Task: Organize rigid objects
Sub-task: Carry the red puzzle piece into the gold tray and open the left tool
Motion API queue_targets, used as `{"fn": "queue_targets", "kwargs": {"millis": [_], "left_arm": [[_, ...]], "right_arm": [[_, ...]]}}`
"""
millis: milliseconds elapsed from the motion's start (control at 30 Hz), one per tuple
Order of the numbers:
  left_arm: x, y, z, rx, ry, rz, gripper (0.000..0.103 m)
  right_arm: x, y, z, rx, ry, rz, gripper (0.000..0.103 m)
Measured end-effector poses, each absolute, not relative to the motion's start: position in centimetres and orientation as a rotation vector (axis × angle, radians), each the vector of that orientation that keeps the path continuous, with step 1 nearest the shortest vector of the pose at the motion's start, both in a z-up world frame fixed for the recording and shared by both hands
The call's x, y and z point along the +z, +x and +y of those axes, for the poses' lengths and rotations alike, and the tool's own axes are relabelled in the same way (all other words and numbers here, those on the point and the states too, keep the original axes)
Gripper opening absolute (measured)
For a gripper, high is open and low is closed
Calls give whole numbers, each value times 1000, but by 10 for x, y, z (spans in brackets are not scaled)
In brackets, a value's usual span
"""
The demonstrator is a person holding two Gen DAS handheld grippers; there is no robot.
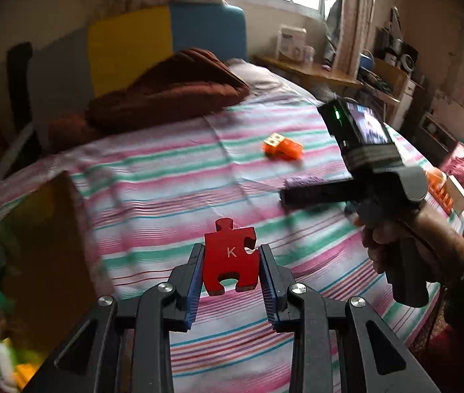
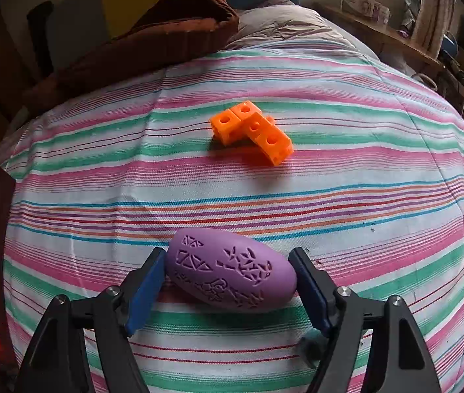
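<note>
A: Status of the left gripper (image 1: 231, 263)?

B: Clamped on the red K piece (image 1: 230, 258), pads tight to both edges. The piece stands upright, lifted clear of the bed (image 1: 248, 344).

A: And the right gripper (image 2: 228, 278)?

B: Fingers spread wide around the purple egg (image 2: 230, 268), which lies on the striped sheet. Left pad touches or nearly so; right pad looks just short. No firm hold, as far as I can judge.

A: Step in hand?

B: Carrying the piece, probably toward the box (image 1: 51, 229) at the bed's left edge (contents blurred). Next: close squarely on the egg; it may roll. The orange blocks (image 2: 251, 131) lie farther up, untouched.
</note>
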State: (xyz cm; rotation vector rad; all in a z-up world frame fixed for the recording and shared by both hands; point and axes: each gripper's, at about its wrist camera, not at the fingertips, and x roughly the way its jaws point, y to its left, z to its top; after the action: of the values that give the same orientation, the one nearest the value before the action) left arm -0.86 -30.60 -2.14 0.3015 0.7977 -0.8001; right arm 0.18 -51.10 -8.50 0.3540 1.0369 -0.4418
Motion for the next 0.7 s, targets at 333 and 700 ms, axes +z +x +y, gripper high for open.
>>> {"fn": "queue_targets", "kwargs": {"millis": [333, 700], "left_arm": [[4, -5, -252, -679, 275, 755, 32], [4, 4, -204, -579, 243, 763, 32]], "right_arm": [[-90, 6, -495, -471, 239, 1045, 77], [-90, -2, -492, -471, 199, 1018, 77]]}}
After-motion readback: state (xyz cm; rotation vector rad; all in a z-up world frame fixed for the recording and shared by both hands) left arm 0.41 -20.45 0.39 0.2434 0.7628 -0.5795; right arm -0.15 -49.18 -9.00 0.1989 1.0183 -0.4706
